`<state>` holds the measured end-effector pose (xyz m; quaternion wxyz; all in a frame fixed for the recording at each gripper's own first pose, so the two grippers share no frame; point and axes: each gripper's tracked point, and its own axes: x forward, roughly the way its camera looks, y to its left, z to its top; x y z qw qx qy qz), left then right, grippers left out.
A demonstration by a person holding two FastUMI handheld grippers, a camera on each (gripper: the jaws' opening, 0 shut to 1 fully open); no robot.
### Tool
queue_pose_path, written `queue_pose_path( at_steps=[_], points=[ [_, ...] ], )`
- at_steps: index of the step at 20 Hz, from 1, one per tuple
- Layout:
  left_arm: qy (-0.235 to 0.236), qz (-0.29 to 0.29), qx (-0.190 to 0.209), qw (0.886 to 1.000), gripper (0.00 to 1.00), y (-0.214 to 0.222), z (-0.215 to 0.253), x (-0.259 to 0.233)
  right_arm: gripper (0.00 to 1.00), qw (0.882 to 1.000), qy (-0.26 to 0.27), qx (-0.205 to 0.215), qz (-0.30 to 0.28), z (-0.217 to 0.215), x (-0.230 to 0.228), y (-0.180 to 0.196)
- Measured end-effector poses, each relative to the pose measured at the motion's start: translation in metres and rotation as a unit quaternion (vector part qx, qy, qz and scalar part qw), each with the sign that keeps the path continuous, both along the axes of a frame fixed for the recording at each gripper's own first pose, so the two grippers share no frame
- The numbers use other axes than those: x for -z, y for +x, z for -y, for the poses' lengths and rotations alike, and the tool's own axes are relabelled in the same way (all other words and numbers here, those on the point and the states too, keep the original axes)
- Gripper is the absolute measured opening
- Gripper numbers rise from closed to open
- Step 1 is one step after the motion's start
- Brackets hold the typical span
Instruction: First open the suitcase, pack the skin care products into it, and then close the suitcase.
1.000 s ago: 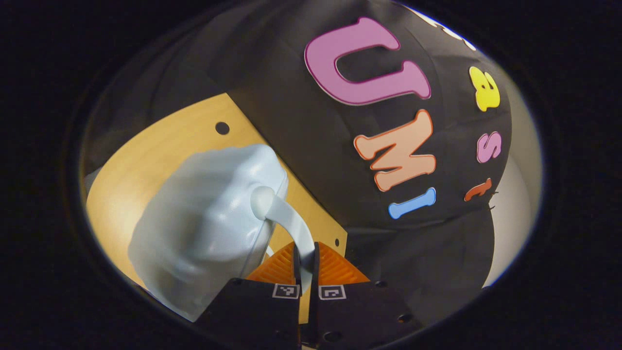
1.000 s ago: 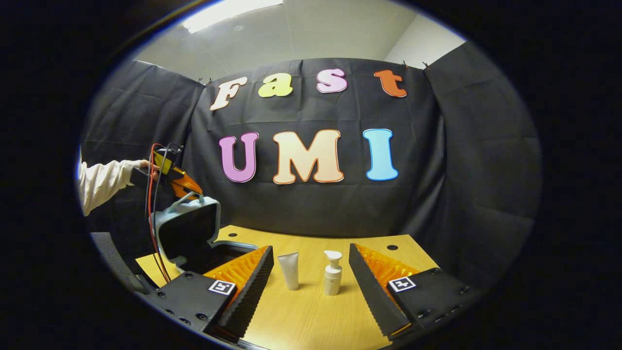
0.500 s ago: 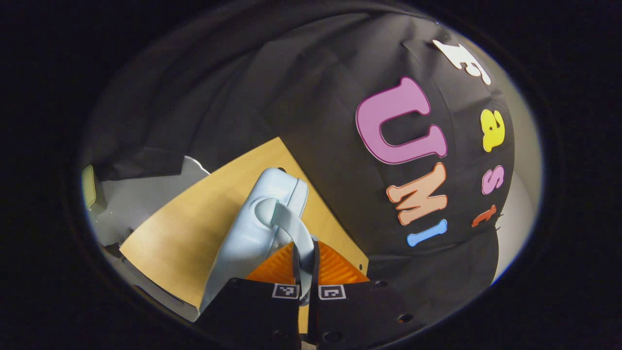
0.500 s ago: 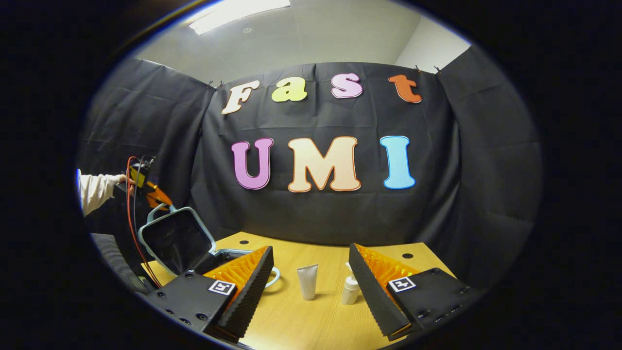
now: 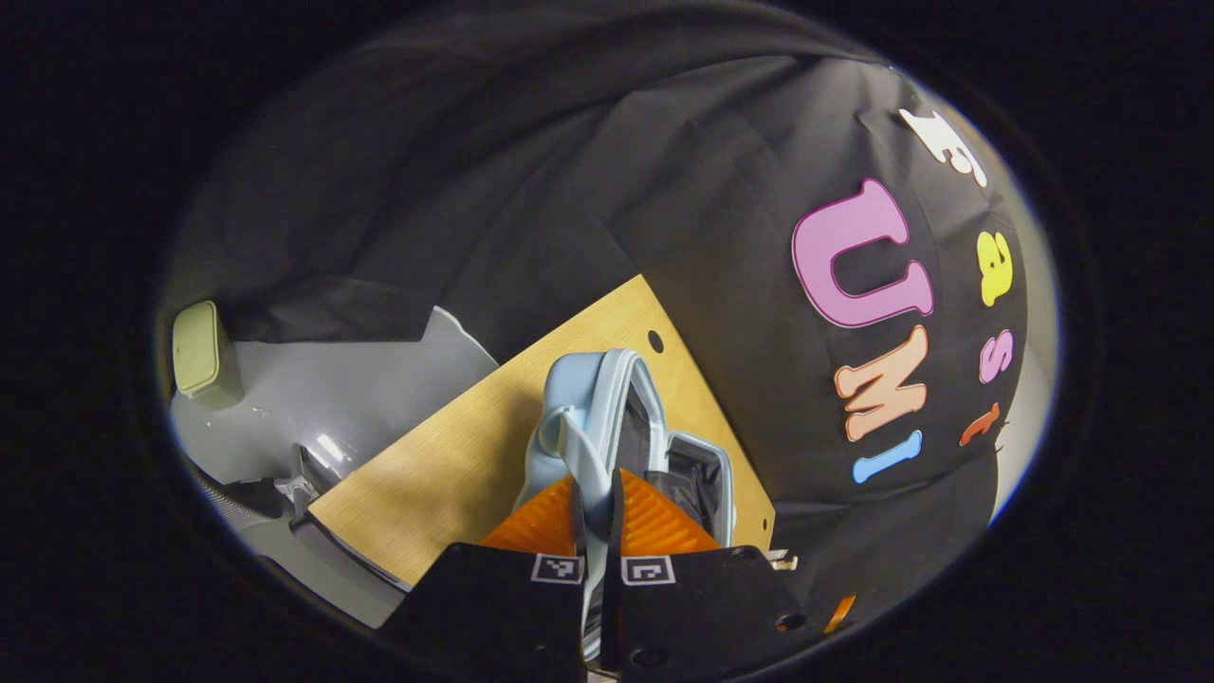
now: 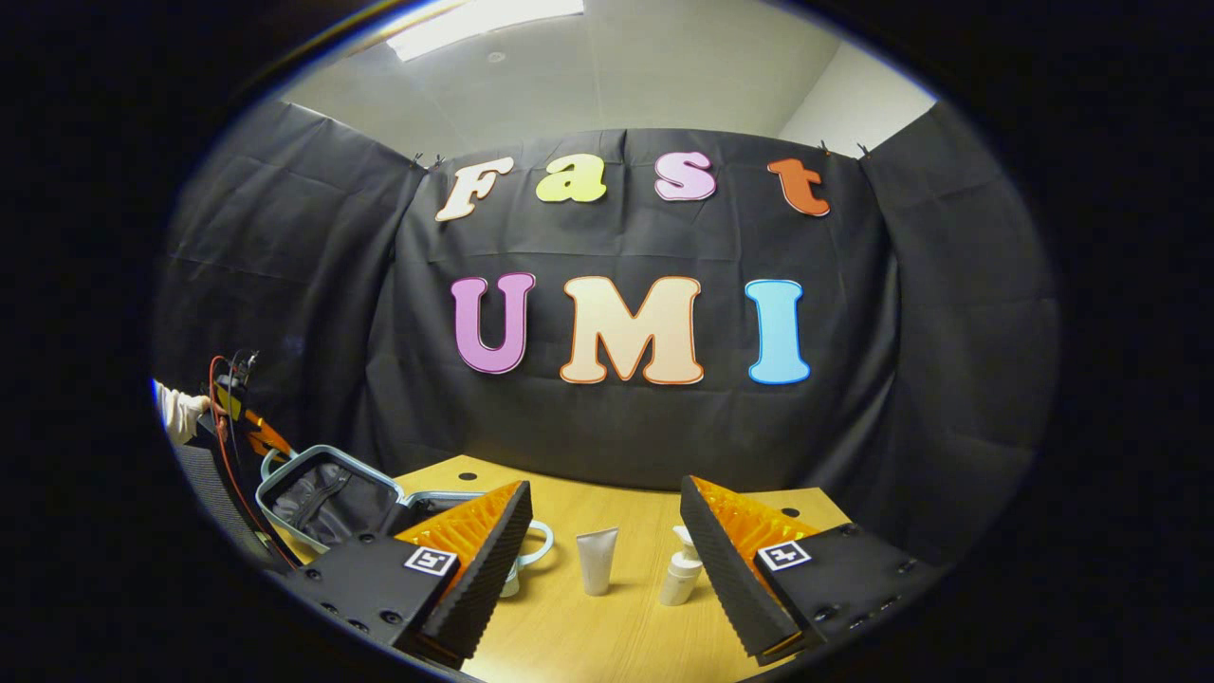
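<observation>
Lid (image 6: pixel 327 489) swung lower, wooden table (image 6: pixel 607 636), black cloth wall (image 6: pixel 616 427)

suitcase (image 5: pixel 607 398) pale blue shell, dark grey lining | left gripper (image 5: pixel 596 498) orange ribbed fingers, black body with 2 black-and-white square markers | table (image 6: pixel 607 636) light wood | tube (image 6: pixel 597 560) and pump bottle (image 6: pixel 681 569) both white | sleeve (image 6: pixel 180 413) white | cables (image 6: pixel 223 427) red

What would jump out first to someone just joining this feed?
The pale blue suitcase lies open at the table's left end, its handle pinched in the left gripper. The right gripper hovers open over the wooden table, framing a white tube and pump bottle.
</observation>
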<state>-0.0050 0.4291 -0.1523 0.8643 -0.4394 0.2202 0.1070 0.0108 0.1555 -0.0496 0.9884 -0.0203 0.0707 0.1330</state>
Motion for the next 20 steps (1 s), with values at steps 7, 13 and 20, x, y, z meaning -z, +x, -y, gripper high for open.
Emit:
queue_pose_path(
  at_steps=[7, 13, 20],
  points=[
    [0.026, -0.025, 0.002, 0.999, 0.0, -0.024, -0.012, 0.055, 0.99, 1.0, -0.007, -0.005, -0.014, -0.004, 0.005, -0.002],
    [0.079, -0.008, -0.054, 0.995, 0.12, -0.036, -0.039, 0.026, 0.98, 1.0, -0.019, -0.017, -0.013, -0.007, 0.009, -0.009],
    [0.236, 0.072, -0.039, 0.968, 0.88, -0.034, 0.012, -0.089, 0.98, 1.0, -0.006, 0.0, -0.019, 0.017, 0.023, 0.004]
  ],
)
